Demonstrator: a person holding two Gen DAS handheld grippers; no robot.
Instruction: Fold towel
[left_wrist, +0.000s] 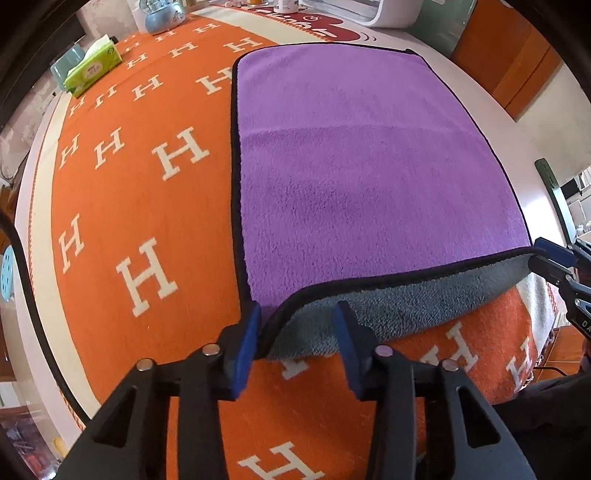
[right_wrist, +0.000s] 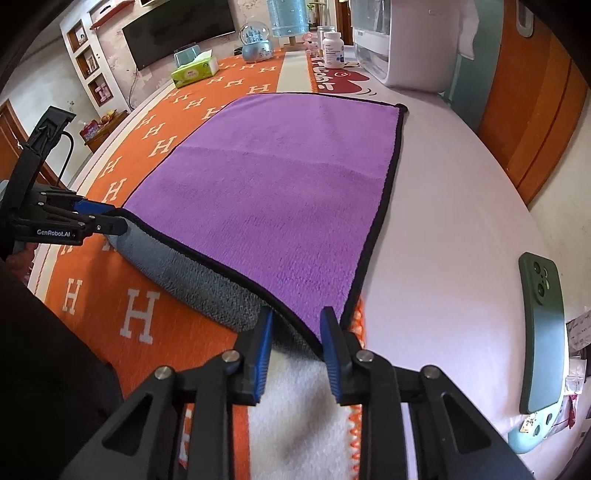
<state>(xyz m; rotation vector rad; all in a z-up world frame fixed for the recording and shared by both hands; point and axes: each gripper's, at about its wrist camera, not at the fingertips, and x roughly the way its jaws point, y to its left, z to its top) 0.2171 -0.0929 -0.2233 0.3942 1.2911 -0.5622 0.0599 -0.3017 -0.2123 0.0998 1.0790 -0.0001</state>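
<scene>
The purple microfibre towel (left_wrist: 362, 158) lies flat on the orange blanket-covered surface (left_wrist: 122, 206), near edge lifted. Each hand-held gripper, left (left_wrist: 295, 341) and right (right_wrist: 295, 341), straddles a near corner, jaws apart, not yet pinching. Soft, light, floppy: grip the black-bound corners.

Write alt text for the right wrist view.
The right tongs straddle the near right corner of a purple towel, lifted to show its grey underside, while the left tongs hold the near left corner. A green phone lies to the right.
</scene>
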